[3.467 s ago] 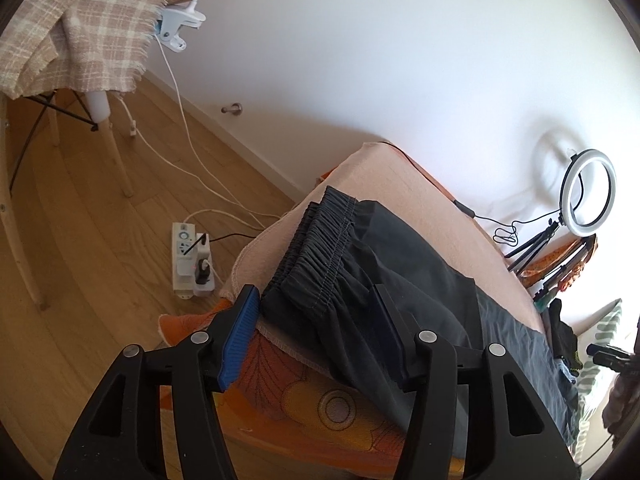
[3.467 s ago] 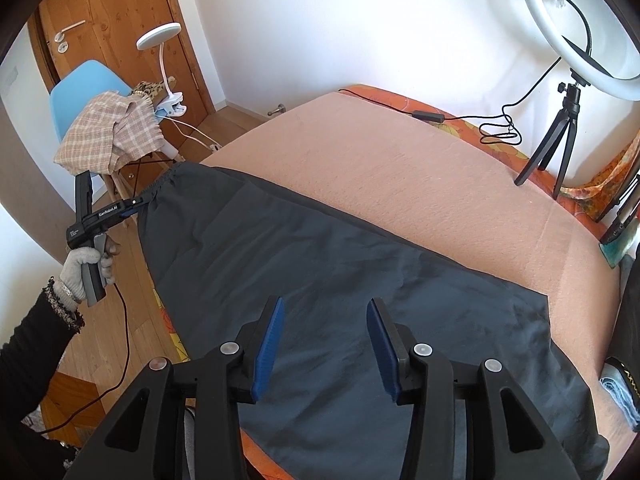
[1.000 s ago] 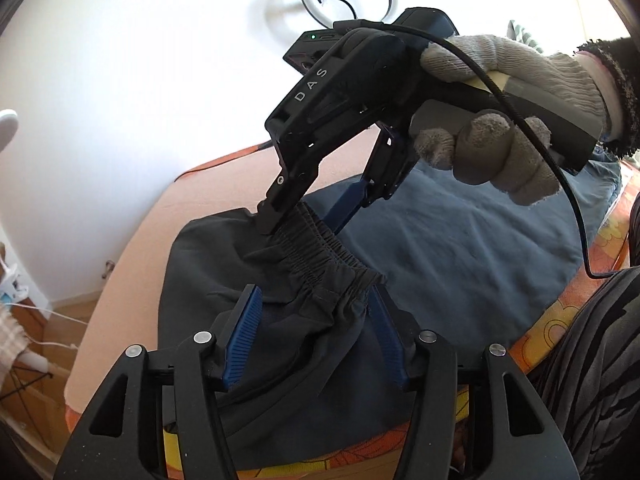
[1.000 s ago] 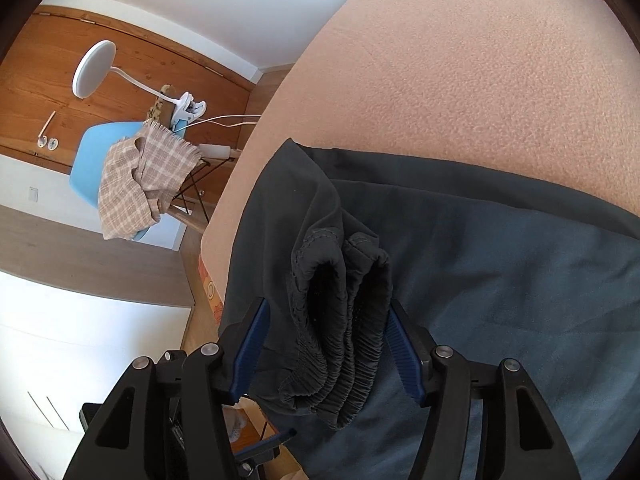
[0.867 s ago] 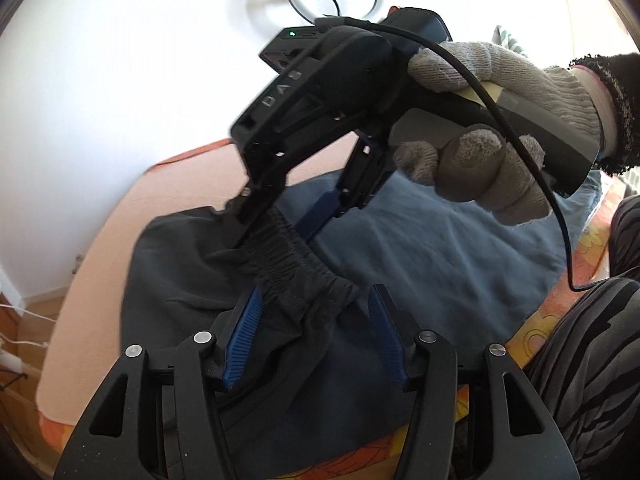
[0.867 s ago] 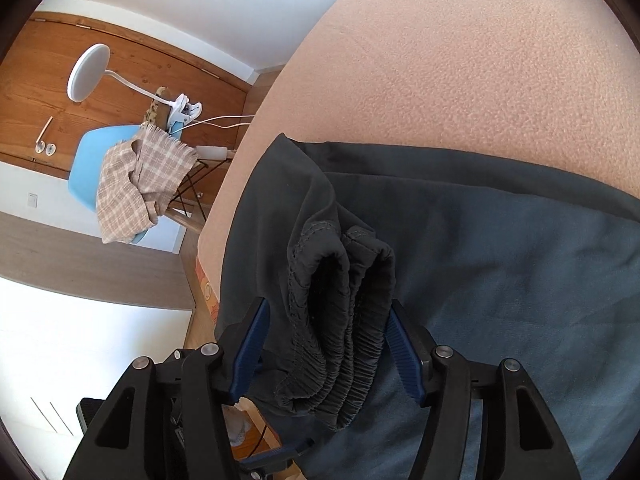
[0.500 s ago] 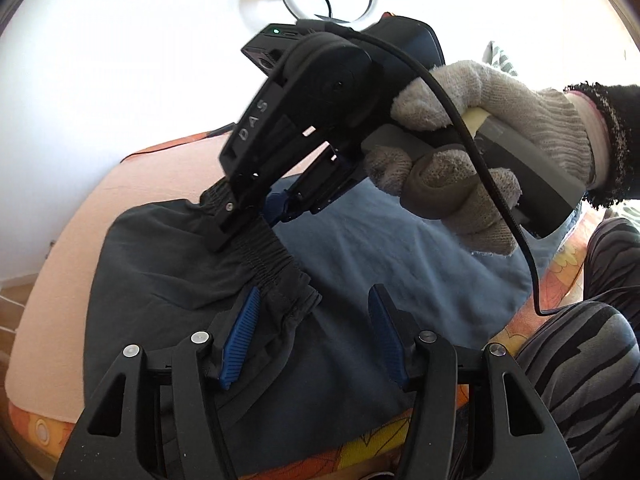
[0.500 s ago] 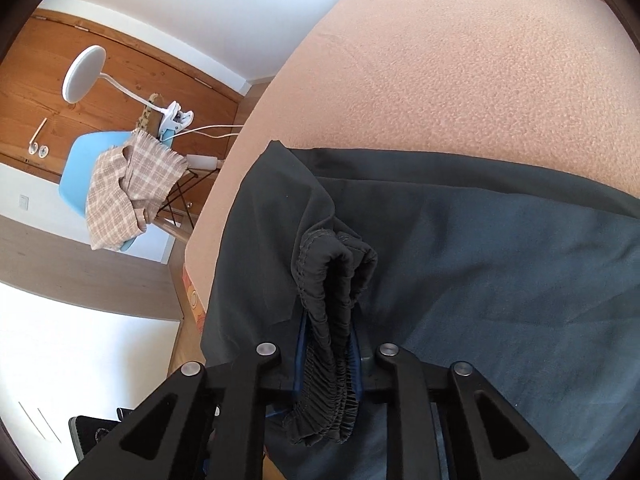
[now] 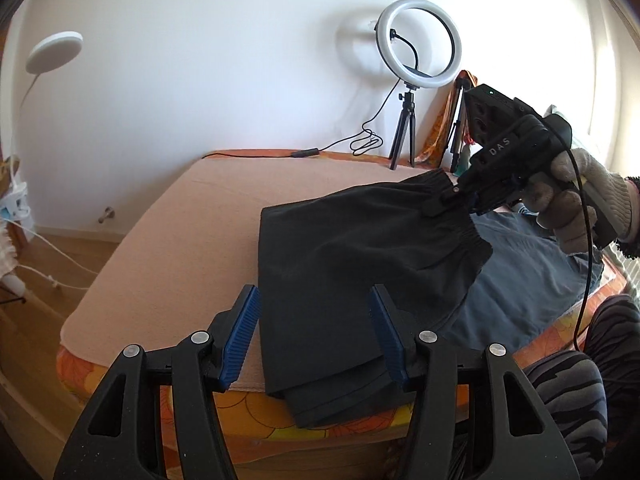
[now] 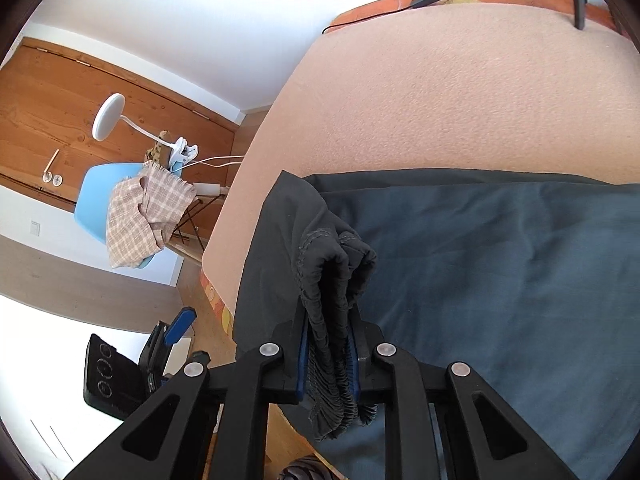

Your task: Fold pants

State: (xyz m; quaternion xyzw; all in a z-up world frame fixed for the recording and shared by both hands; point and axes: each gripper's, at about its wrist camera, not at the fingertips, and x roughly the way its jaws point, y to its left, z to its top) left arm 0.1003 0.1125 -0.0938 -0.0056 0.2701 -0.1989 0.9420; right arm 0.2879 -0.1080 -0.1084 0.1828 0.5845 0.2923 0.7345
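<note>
Slippage is threatening: the right claw (image 10: 328, 364) is clenching only the bunched waistband (image 10: 332, 280) of the dark pants (image 9: 340, 264), which are draping over the bed's (image 9: 192, 216) near edge, while the left claw (image 9: 316, 332) is gaping, gripping nothing.

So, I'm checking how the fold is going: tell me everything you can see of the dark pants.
The pants are dark grey, thin woven-looking cloth with a gathered elastic waistband. The right hand-held gripper is clamped on the bunched waistband and holds that end up off the bed, folded back over the legs. The legs lie flat on the peach blanket, the fold's lower edge hanging over the mattress side. The left hand-held gripper is open, its fingers either side of the cloth without pinching it.
</note>
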